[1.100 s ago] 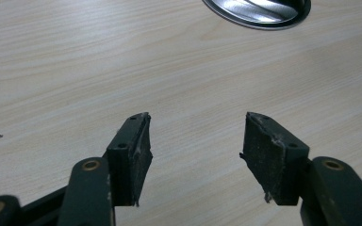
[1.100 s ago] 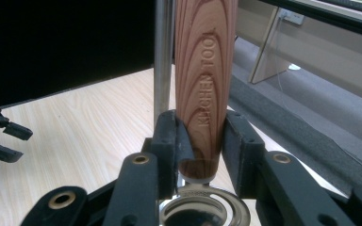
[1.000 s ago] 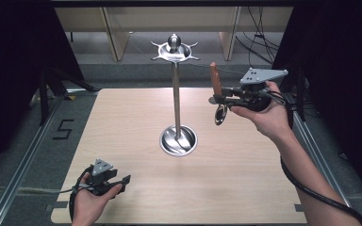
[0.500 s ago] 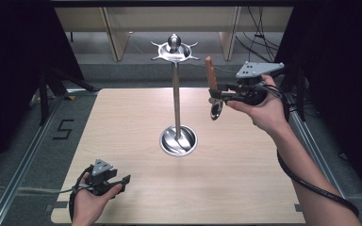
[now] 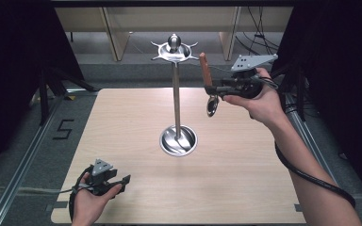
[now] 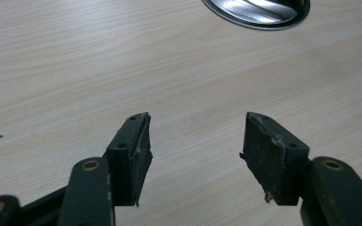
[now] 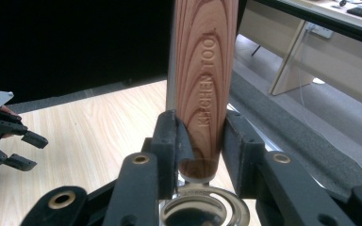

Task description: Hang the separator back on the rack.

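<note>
While my right gripper (image 5: 213, 88) clamps the spoon (image 5: 208, 89) at the foot of its wooden handle, that handle stands upright and the bowl hangs below. Off to its left, close by, is the hook crown of the stand (image 5: 174, 51). My left gripper (image 5: 122, 181) rests open and empty, far nearer me.

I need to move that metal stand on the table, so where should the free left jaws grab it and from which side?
Grip the stand on its thin upright pole, low down, coming level from the left gripper's near-left side. The pole is narrow; the round base is too wide and flat.
</note>
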`<state>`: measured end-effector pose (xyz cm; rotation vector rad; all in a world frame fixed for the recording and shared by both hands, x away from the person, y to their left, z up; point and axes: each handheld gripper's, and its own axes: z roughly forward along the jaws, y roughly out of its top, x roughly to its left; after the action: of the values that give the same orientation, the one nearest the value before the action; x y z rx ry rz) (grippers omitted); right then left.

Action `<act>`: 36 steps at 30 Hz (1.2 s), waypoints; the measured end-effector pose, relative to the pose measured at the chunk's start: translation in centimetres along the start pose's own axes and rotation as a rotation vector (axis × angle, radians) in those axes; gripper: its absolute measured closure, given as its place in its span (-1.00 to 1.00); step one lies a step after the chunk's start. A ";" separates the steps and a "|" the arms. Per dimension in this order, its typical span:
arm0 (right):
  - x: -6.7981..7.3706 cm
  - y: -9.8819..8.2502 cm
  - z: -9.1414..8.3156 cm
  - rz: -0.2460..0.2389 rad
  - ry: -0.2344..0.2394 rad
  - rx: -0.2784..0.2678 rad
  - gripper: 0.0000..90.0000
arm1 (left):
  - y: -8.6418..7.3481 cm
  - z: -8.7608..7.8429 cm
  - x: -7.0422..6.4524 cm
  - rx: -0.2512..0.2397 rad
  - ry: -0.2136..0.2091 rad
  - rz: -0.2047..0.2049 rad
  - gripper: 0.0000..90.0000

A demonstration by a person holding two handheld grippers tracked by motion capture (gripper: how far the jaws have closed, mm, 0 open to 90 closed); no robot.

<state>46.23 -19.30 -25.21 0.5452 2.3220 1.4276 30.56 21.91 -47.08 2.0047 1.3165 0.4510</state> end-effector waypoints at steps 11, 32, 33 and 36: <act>-0.5 0.4 0.9 0.009 0.040 0.035 0.53 | 0.0 0.0 0.0 -0.001 0.004 0.005 -0.08; 3.7 -9.2 -1.6 0.130 -0.086 0.121 -0.05 | -0.1 -0.2 0.0 -0.015 0.014 0.005 -0.08; 4.2 -10.9 -1.9 0.137 -0.084 0.142 -0.05 | 0.0 -0.2 0.0 -0.014 0.013 0.003 -0.08; 6.1 -16.3 -2.9 0.188 -0.090 0.205 0.00 | 0.0 -0.1 -0.2 -0.020 0.018 -0.006 -0.08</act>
<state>37.38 -25.22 -39.27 0.8888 2.4114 1.2207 30.41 21.77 -47.05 1.9843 1.3236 0.4783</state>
